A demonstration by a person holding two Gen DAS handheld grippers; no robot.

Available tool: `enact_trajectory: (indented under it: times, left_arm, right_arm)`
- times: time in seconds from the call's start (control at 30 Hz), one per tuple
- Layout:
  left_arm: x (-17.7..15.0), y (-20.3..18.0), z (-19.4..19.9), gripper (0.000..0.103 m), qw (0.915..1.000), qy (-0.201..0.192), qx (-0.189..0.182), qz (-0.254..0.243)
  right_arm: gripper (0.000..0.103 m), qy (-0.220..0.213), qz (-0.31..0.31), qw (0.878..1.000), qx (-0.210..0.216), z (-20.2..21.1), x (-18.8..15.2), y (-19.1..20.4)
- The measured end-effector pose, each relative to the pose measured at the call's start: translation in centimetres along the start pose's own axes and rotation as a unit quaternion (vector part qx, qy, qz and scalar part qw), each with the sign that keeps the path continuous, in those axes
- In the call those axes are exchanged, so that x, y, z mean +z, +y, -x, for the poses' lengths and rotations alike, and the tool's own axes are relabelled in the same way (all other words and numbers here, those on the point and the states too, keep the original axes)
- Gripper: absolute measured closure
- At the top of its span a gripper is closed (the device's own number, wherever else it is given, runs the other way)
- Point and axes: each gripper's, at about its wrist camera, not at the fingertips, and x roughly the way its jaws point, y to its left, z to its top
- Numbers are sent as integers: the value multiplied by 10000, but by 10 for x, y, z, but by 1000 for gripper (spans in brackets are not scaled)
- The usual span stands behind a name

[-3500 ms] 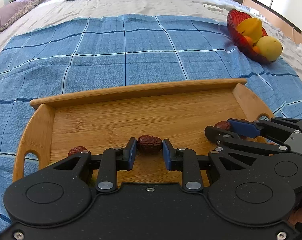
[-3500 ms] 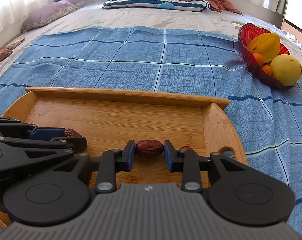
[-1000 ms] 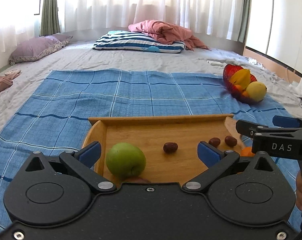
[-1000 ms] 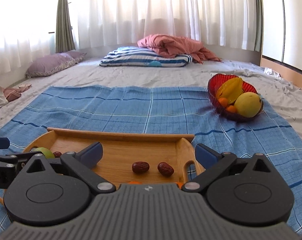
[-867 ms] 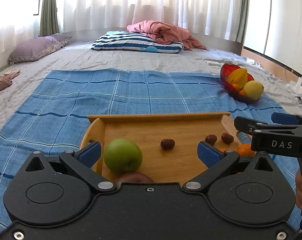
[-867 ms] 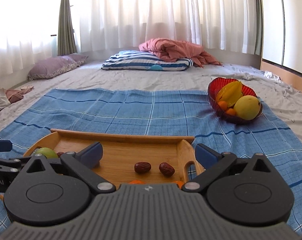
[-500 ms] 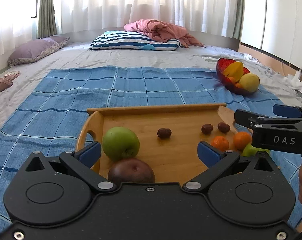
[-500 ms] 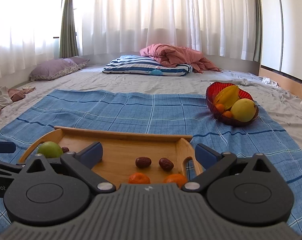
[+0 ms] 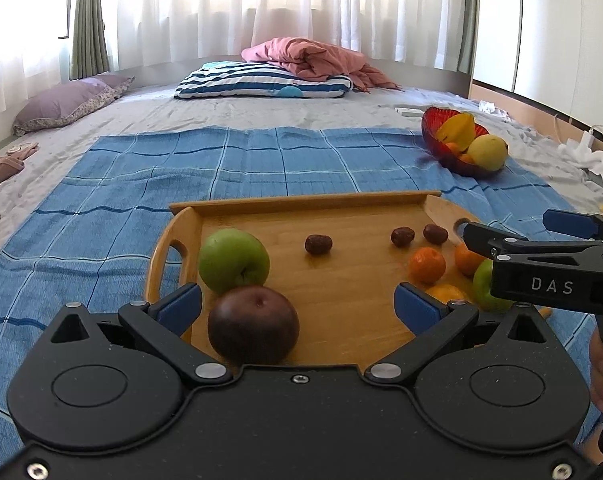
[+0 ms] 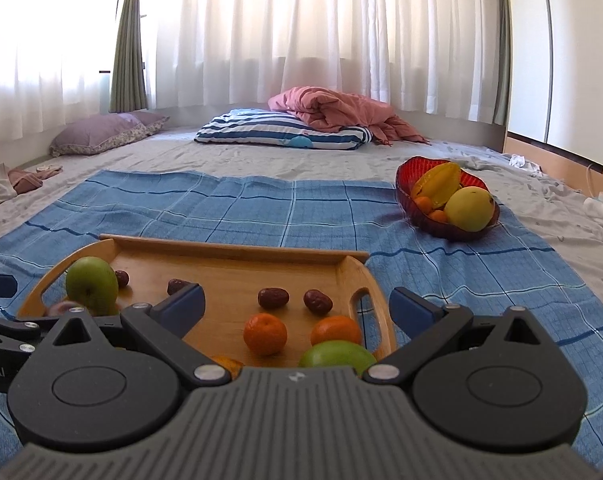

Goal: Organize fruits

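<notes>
**Both grippers lifted back, fruit left on the tray**

Since 3.5 s ago, the left gripper [image 9: 297, 304] and right gripper [image 10: 297, 310] have released their dark red dates [image 9: 318, 244] and pulled back — fingers spread wide, empty. On the rectangular bamboo tray [image 9: 301, 202] lie dates, small oranges [image 10: 264, 333], a round green apple [image 9: 233, 261] and a dark purple fruit [image 9: 253, 330] — the apple beside the tray's left handle.

A wooden tray [image 9: 301, 200] with cut-out handles is lying flat on the blue checked cloth. At its left end a green apple [image 9: 233, 261] is sitting just behind a dark purple-brown fruit [image 9: 253, 330], the two touching. Dark red dates [image 9: 318, 244] are lying scattered across the tray's middle and far right. At its right end small oranges [image 10: 264, 333] are clustering beside another green fruit [image 10: 337, 354].
</notes>
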Motion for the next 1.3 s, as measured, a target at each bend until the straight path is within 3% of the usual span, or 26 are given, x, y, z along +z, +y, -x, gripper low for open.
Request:
enact_trajectory:
  times: [0.4, 0.83, 1.3]
  left_arm:
    - [-15, -4, 9, 0, 9999, -13, -61, -84]
    - [-27, -3, 25, 1, 9992, 16, -388, 75]
    - [-49, -5, 35, 1, 9997, 2, -230, 8]
  right_arm:
    - [0, -75, 32, 9999, -133, 14, -15, 0]
    - [0, -48, -9, 9997, -219, 35, -29, -1]
    - [0, 15, 16, 9996, -283, 43, -53, 6]
